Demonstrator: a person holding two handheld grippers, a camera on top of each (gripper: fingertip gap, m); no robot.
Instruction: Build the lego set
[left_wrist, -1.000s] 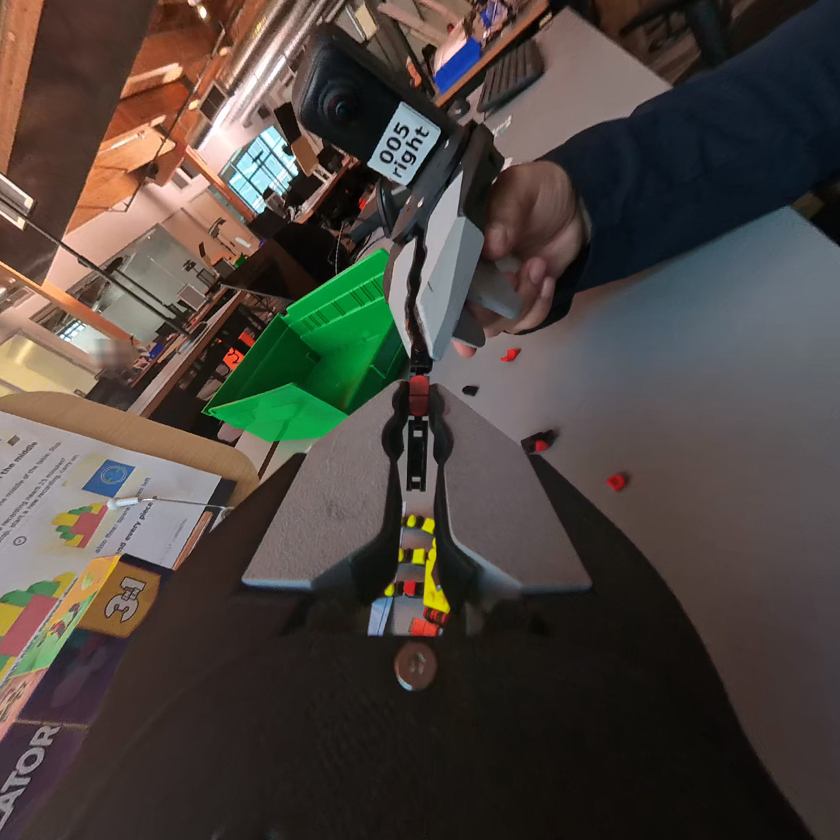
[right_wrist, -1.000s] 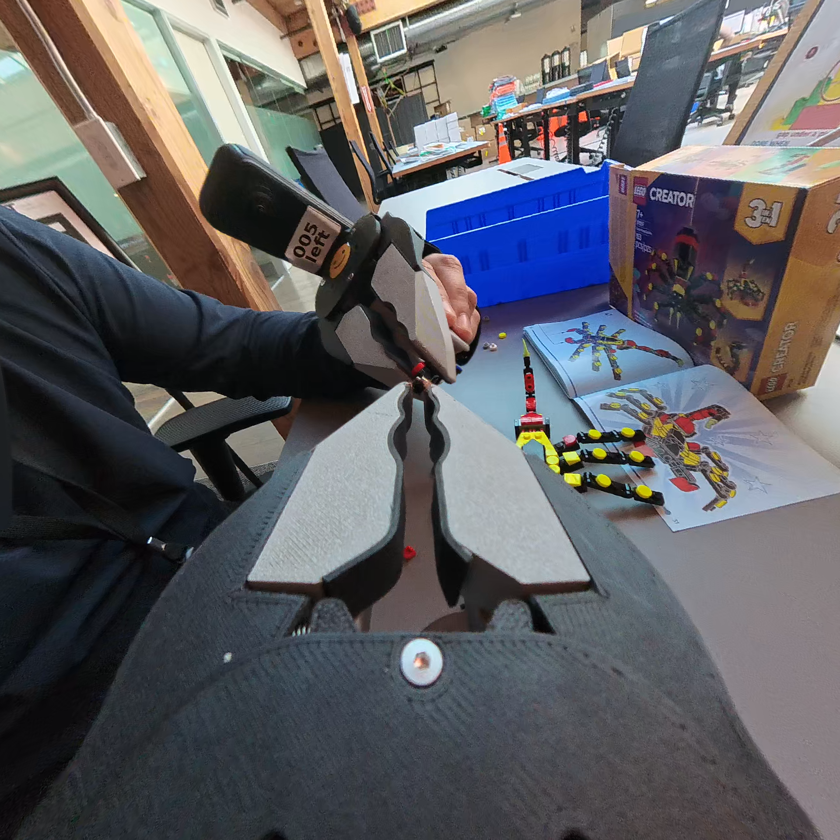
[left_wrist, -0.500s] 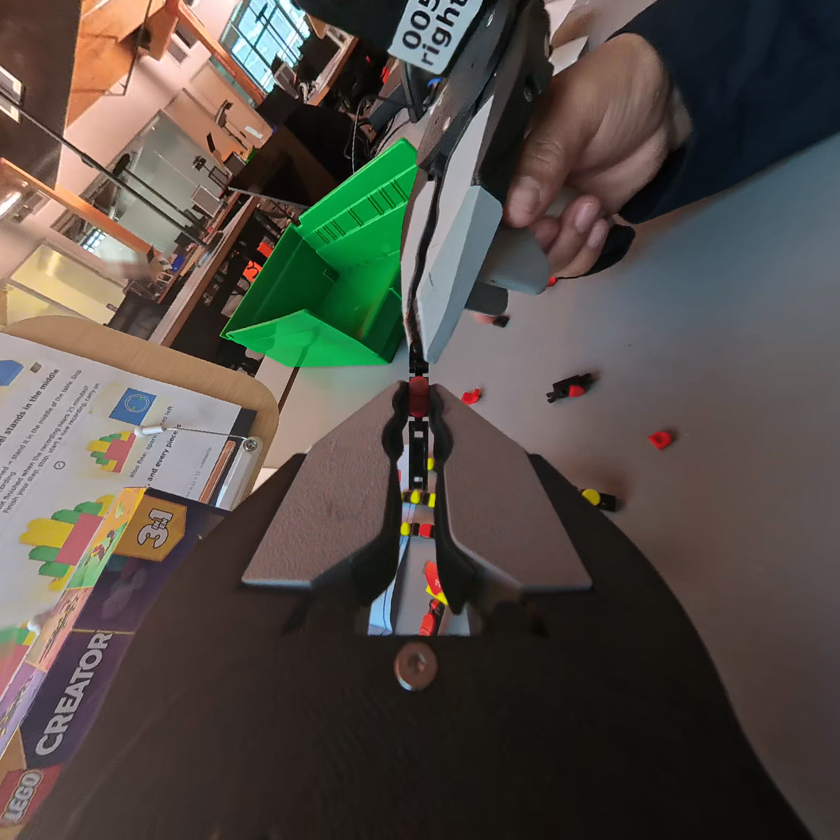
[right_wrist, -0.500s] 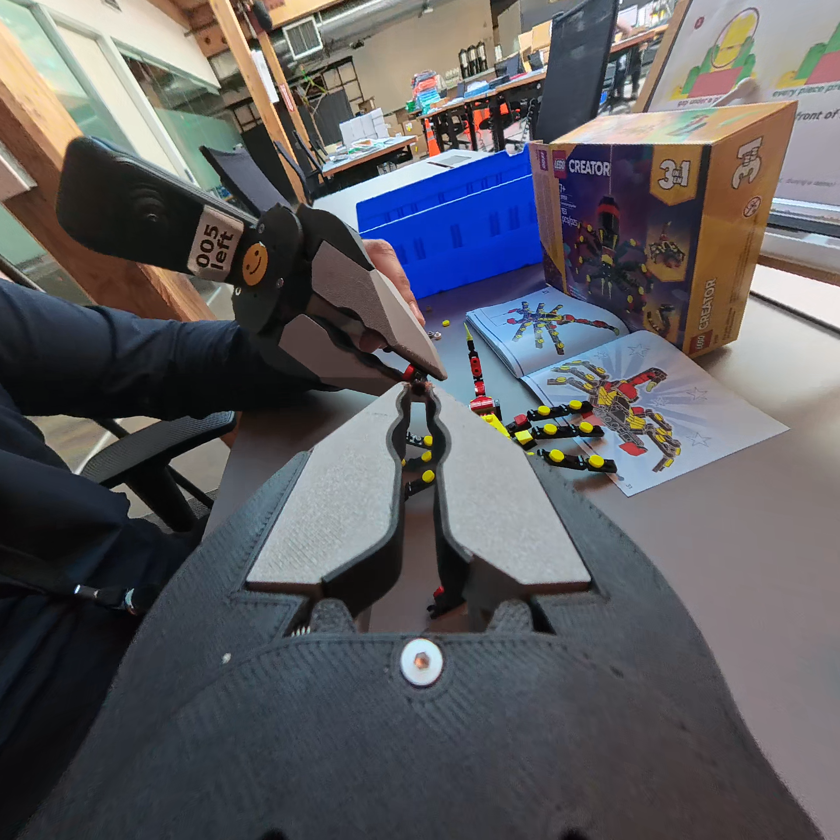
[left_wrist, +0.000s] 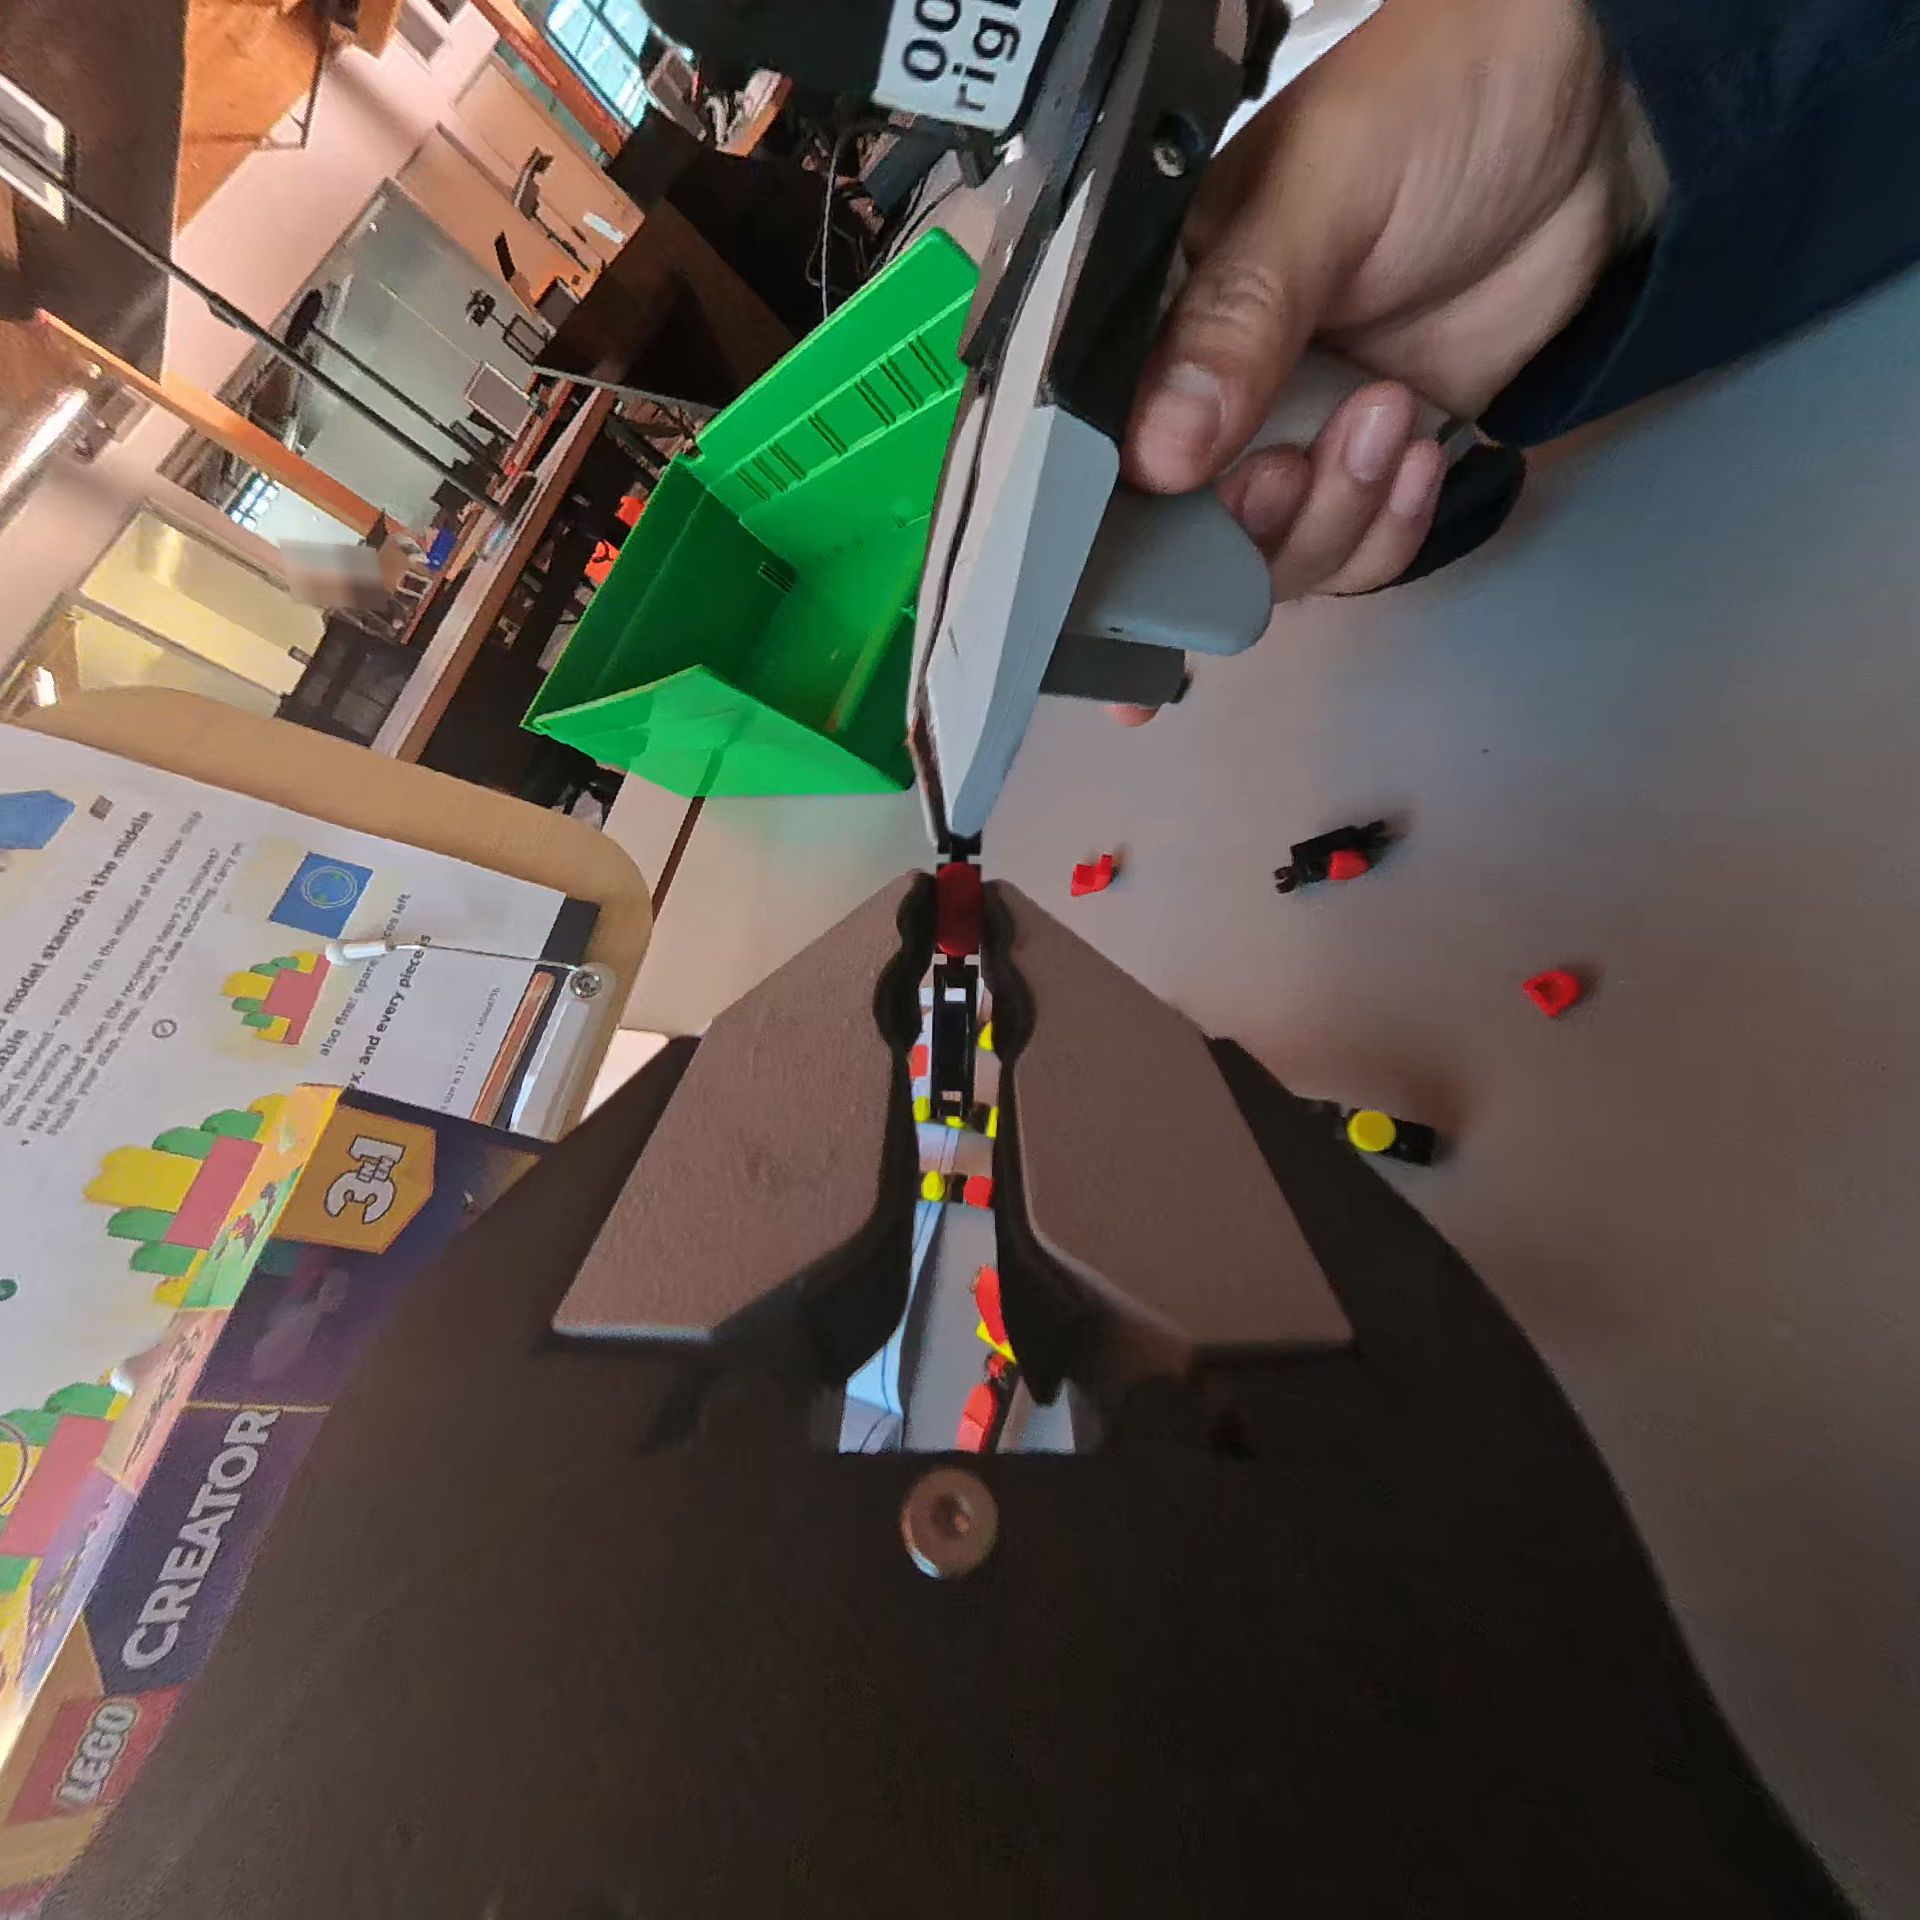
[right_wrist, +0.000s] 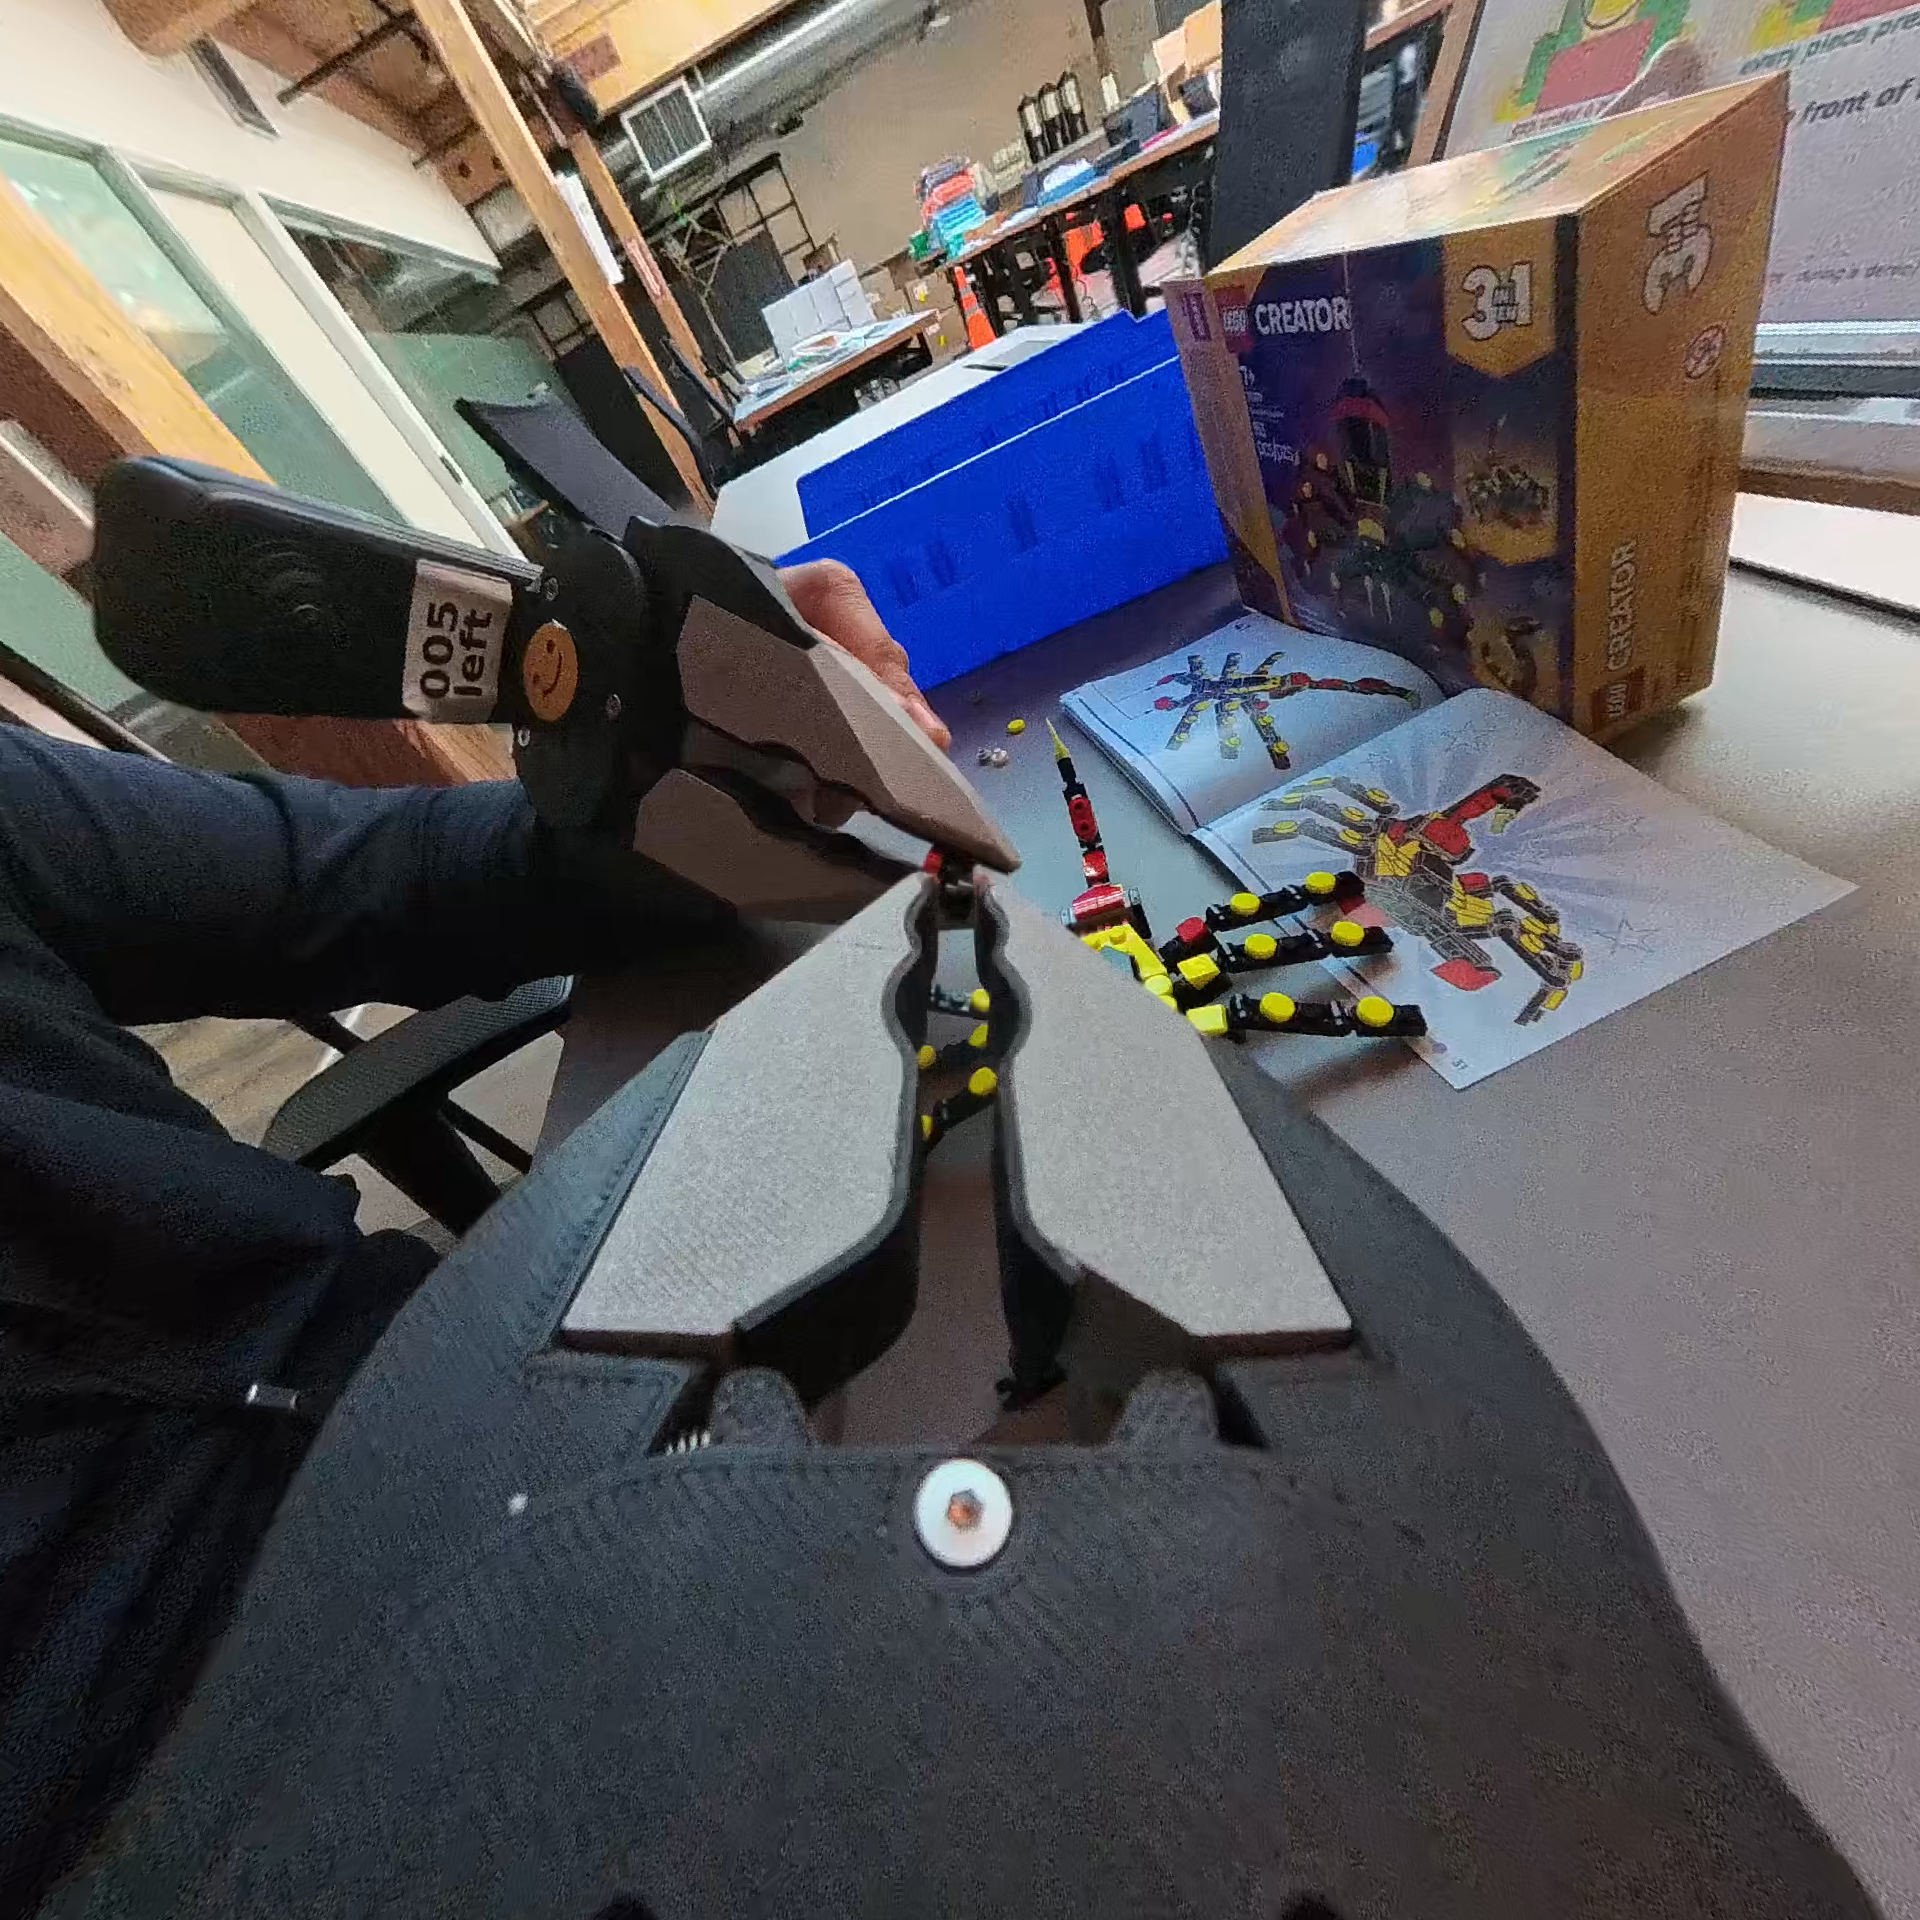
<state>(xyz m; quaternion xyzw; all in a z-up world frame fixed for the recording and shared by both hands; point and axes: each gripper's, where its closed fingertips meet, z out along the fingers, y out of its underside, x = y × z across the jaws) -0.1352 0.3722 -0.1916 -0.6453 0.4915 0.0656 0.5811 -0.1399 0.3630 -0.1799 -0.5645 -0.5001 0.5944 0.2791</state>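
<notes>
My left gripper (left_wrist: 954, 914) is shut on a small black and red lego piece (left_wrist: 954, 940) held in the air. My right gripper (right_wrist: 954, 899) is shut on the other, black end of that piece (right_wrist: 954, 904), so the two gripper tips meet nose to nose. The right gripper also shows in the left wrist view (left_wrist: 951, 831), coming from above. The left gripper also shows in the right wrist view (right_wrist: 971, 857), coming from the left. The part-built black, yellow and red scorpion model (right_wrist: 1226, 951) lies on the table just past the tips.
An open instruction booklet (right_wrist: 1455, 862) lies beside the model, with the set's box (right_wrist: 1455, 416) and a blue bin (right_wrist: 997, 499) behind it. A green bin (left_wrist: 790, 582) stands farther off. Loose red (left_wrist: 1551, 990), black-and-red (left_wrist: 1335, 857) and yellow (left_wrist: 1387, 1135) pieces lie on the grey table (left_wrist: 1662, 831).
Both grippers stayed locked tip to tip on the small piece while swinging together. The right gripper now looms closer in the left wrist view, and the model shows nearer in the right wrist view.
</notes>
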